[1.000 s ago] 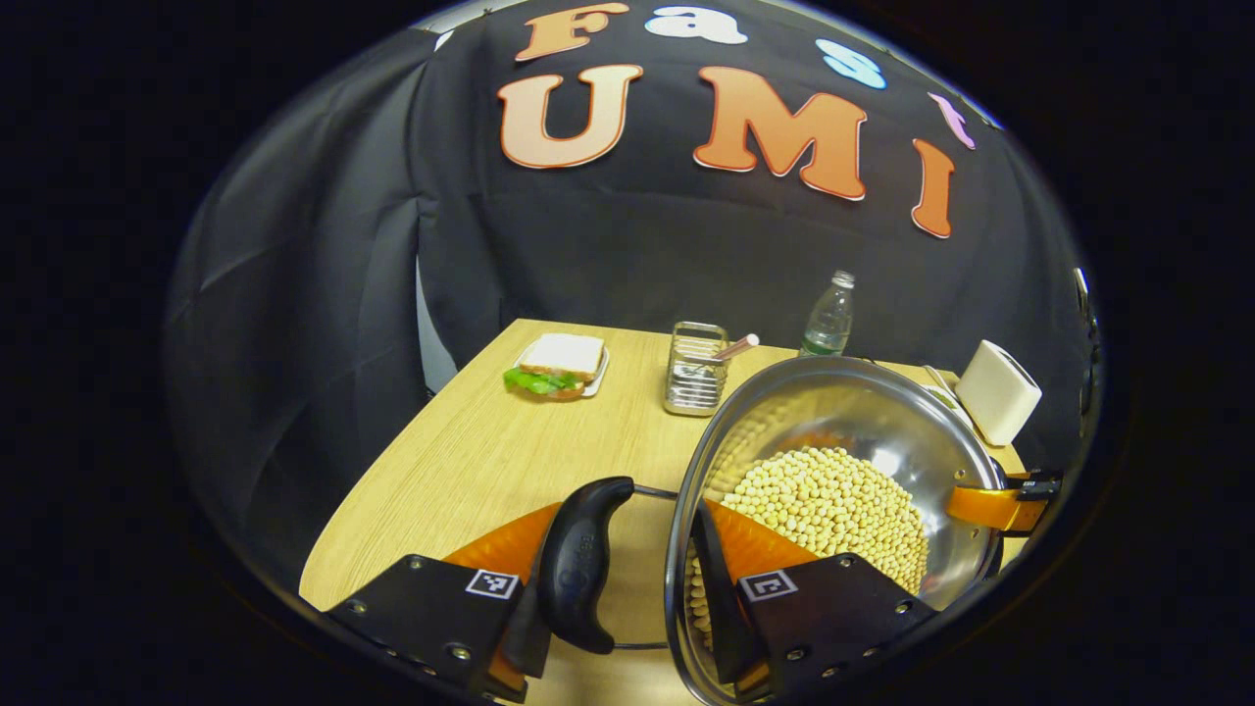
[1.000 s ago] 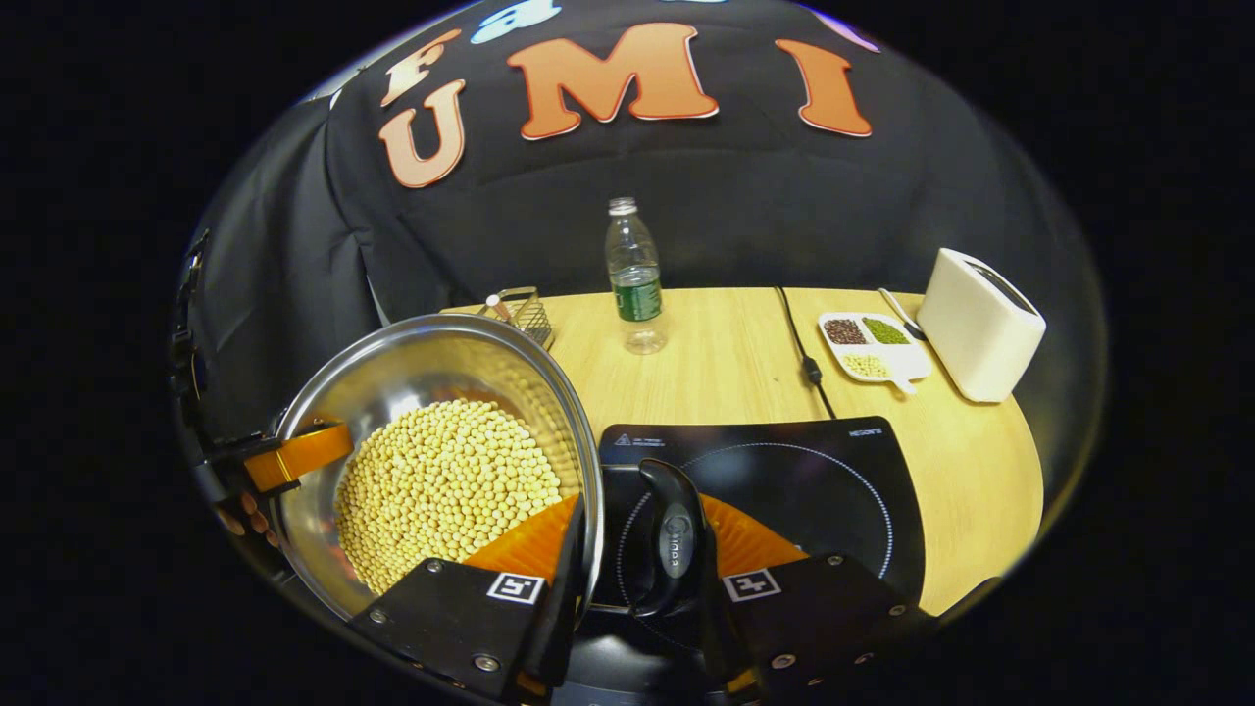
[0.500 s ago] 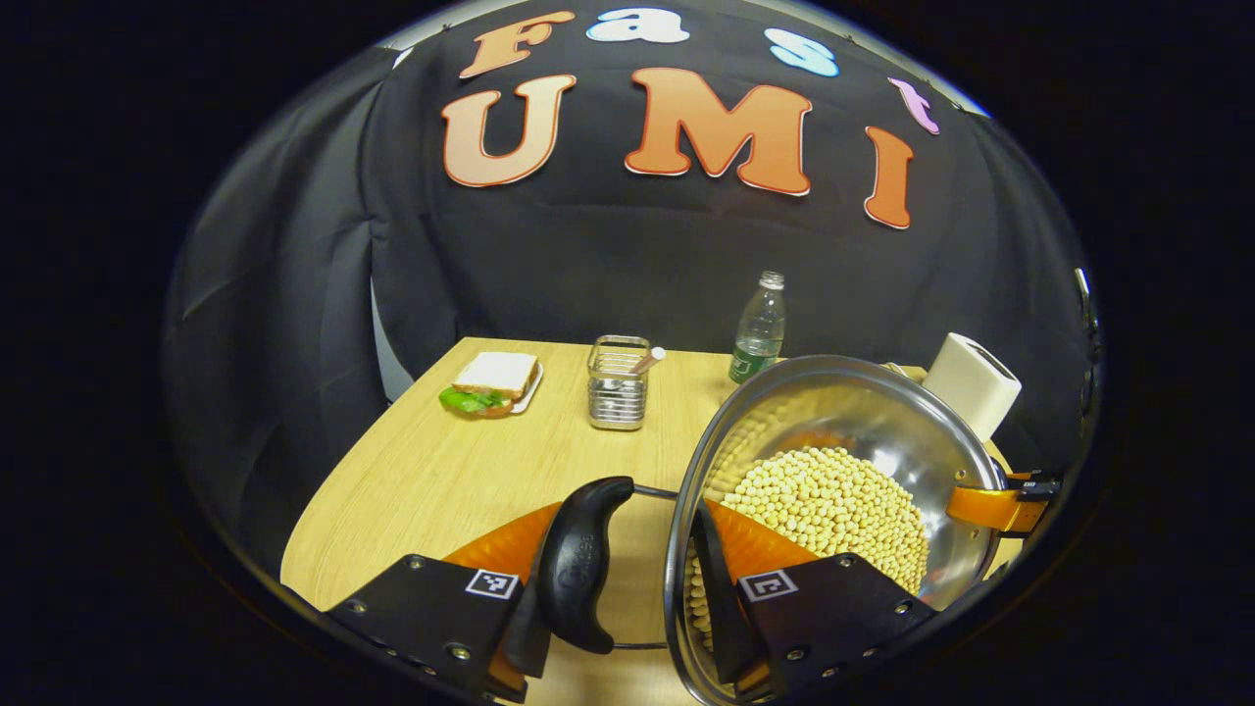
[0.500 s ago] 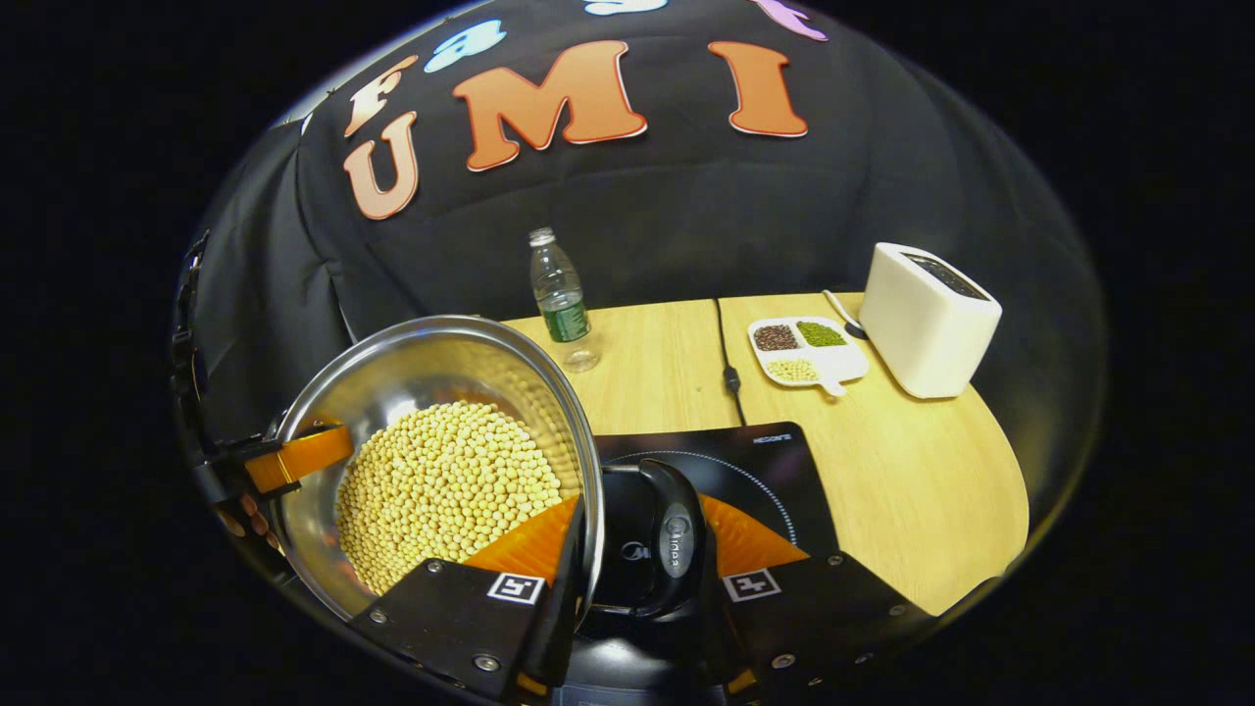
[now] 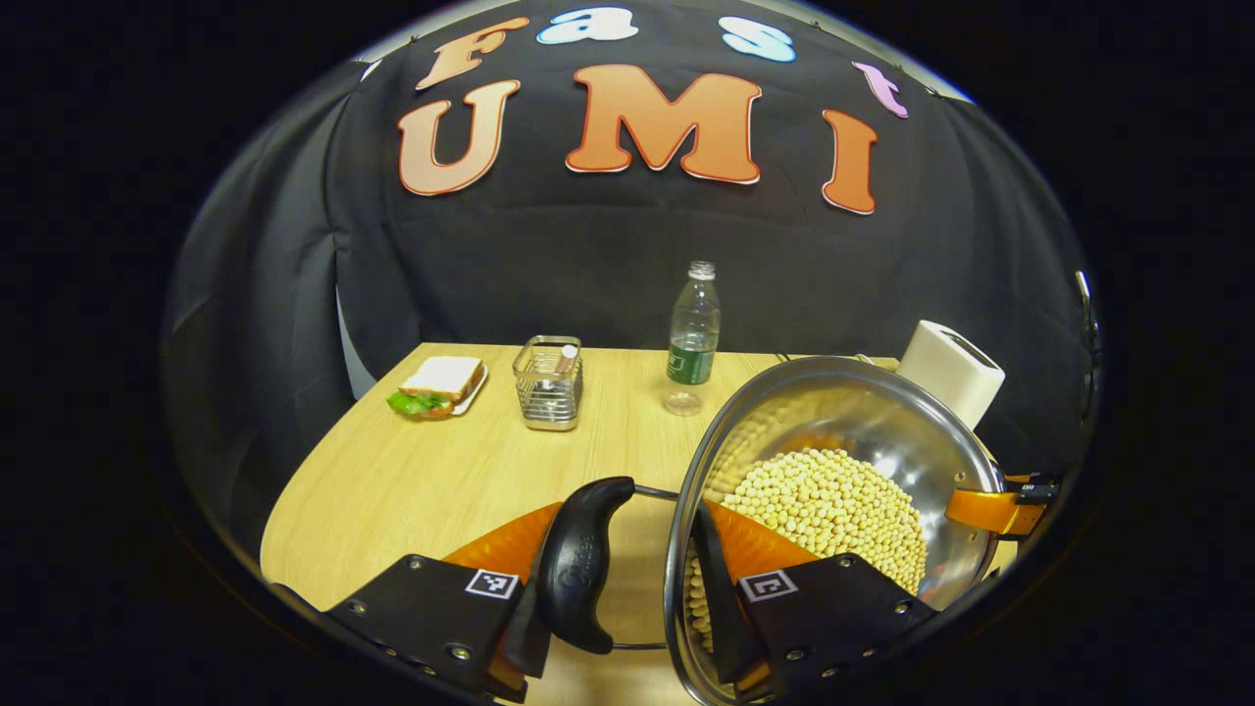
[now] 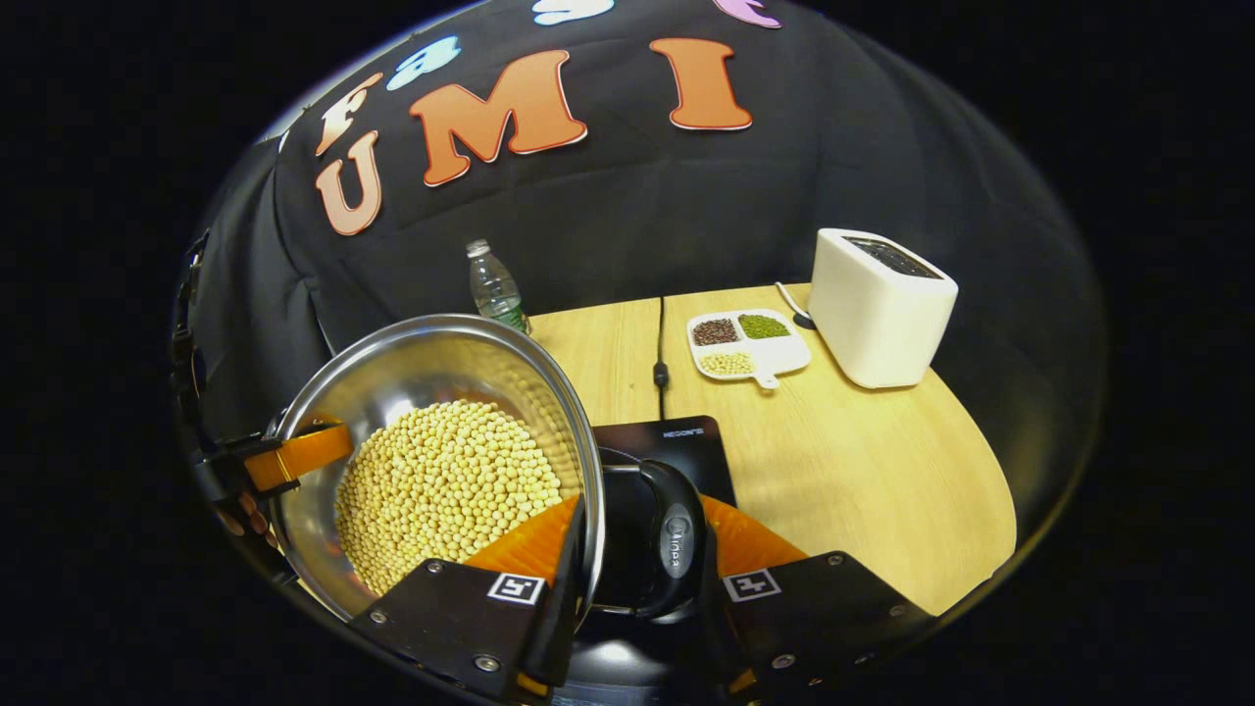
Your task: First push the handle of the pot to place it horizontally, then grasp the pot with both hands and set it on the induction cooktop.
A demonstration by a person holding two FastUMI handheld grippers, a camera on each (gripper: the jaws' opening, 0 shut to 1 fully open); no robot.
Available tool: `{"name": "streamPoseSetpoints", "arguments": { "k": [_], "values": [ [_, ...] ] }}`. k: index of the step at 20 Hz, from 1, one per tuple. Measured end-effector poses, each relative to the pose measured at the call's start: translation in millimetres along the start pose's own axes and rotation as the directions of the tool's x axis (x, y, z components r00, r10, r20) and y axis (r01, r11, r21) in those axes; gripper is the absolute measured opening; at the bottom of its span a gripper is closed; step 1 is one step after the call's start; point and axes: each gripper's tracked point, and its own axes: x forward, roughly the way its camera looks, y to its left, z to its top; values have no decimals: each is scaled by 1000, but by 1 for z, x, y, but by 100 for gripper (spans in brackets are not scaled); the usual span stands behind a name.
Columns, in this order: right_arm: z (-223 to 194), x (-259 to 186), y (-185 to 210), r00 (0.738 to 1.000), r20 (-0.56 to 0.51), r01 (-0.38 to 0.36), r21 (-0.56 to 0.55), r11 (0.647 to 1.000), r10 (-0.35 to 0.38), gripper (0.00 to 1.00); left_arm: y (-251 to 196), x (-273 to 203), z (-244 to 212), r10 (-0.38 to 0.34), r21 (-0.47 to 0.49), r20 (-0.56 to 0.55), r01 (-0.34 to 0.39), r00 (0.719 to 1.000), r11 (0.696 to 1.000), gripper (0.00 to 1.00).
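The pot [image 5: 843,461] is shiny metal and full of little yellow beans [image 5: 833,505]. It is held up between the two tools, above the counter [image 5: 431,480].

In the left gripper view, the left tool [image 5: 632,579] is clamped on the pot's side. One finger is on the outside by the black handle [image 5: 578,564] and the other finger is inside the rim, against the beans. At 3 o'clock across the pot, an orange finger of the right tool [image 5: 995,510] hooks over the far rim.

In the right gripper view, the right tool [image 6: 632,579] is clamped on the pot's other side, with one finger inside the rim and one outside by the other black handle [image 6: 672,549]. The induction cooktop [image 6: 677,446] is black and lies on the counter right under this handle, at 6 o'clock. The pot sits at 8 o'clock, and most of it hangs to the side of the cooktop.

At 12 o'clock a black cord [image 6: 661,363] runs to the cooktop. Near it is a white tray [image 6: 750,343] with three kinds of beans. A white toaster [image 6: 878,309] stands at 1 o'clock. A water bottle [image 5: 693,338], a wire basket [image 5: 549,382] and a sandwich [image 5: 436,384] stand at the far side of the counter.
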Motion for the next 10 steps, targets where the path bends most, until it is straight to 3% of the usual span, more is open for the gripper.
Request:
{"name": "streamPoseSetpoints", "arguments": {
  "k": [10],
  "values": [
    [-5,0,2,999,-13,33,10,999,-33,52,6,-1,8,-33,-4,-23,32,999,999,66]
  ]
}}
